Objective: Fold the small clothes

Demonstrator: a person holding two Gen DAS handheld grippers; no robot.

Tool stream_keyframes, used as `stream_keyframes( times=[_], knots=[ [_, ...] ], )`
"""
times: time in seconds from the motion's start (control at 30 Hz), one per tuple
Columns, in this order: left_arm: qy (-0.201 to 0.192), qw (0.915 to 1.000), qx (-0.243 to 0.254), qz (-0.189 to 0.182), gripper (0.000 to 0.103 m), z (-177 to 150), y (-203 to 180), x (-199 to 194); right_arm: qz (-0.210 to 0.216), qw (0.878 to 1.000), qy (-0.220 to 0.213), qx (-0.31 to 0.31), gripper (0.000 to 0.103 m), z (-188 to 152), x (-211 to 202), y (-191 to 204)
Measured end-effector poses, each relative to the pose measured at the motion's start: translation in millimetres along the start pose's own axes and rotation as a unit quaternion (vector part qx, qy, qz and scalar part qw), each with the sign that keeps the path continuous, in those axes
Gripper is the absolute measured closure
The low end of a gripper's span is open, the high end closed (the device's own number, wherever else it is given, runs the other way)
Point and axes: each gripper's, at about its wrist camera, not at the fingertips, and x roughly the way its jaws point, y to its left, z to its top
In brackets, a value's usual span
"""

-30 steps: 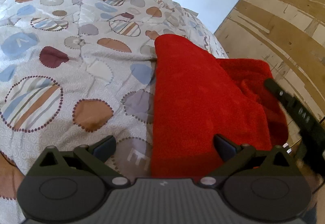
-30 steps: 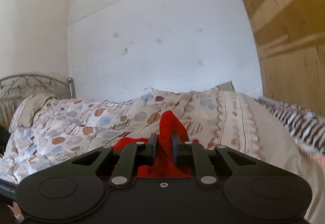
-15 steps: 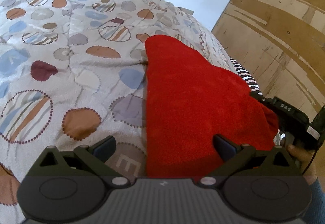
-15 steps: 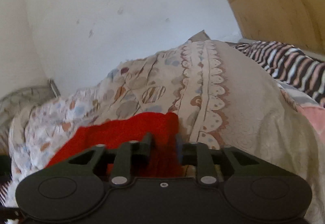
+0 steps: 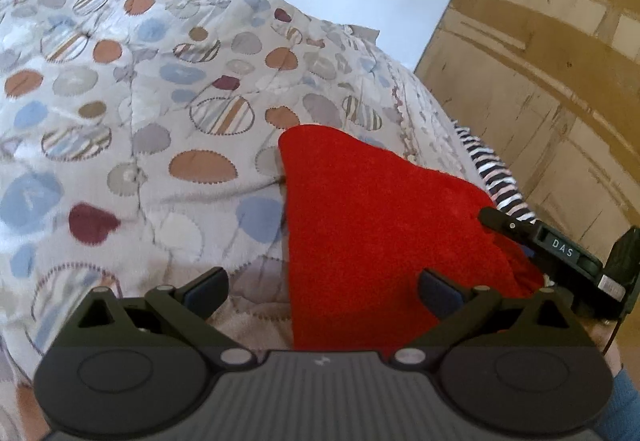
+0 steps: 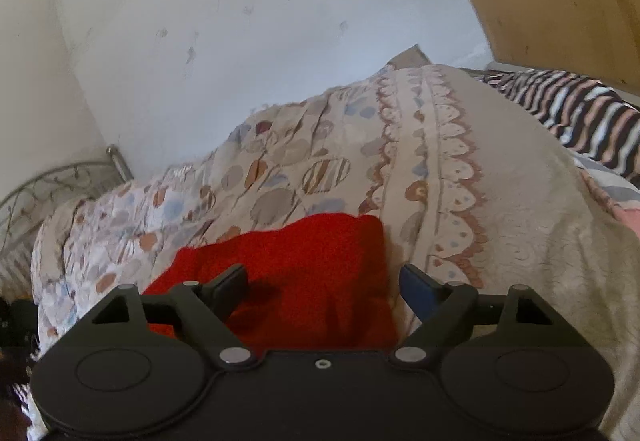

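The red garment (image 5: pixel 372 225) lay folded on the patterned quilt (image 5: pixel 132 113) near the bed's right edge, its long axis running away from the cameras and narrowing to a far tip, while the left tool (image 5: pixel 322 287) stood spread above it and the right tool (image 6: pixel 322 283) was opening, pads off the cloth.
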Motion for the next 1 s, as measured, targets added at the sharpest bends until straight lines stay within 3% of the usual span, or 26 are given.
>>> stream_keyframes(
  times=[0.13,0.37,1.0],
  knots=[
    [0.019,0.9995,0.024,0.009,0.0,1,-3,12,-0.01,1.0,0.026,0.008,0.013,-8,14,-4],
    [0.027,0.9995,0.016,-0.004,0.0,-2,3,21,0.005,0.999,0.02,0.027,0.007,-17,17,-16],
    [0.025,0.9995,0.018,-0.001,0.0,-4,1,21,0.018,0.999,0.015,0.037,0.004,-19,16,-20]
  ],
)
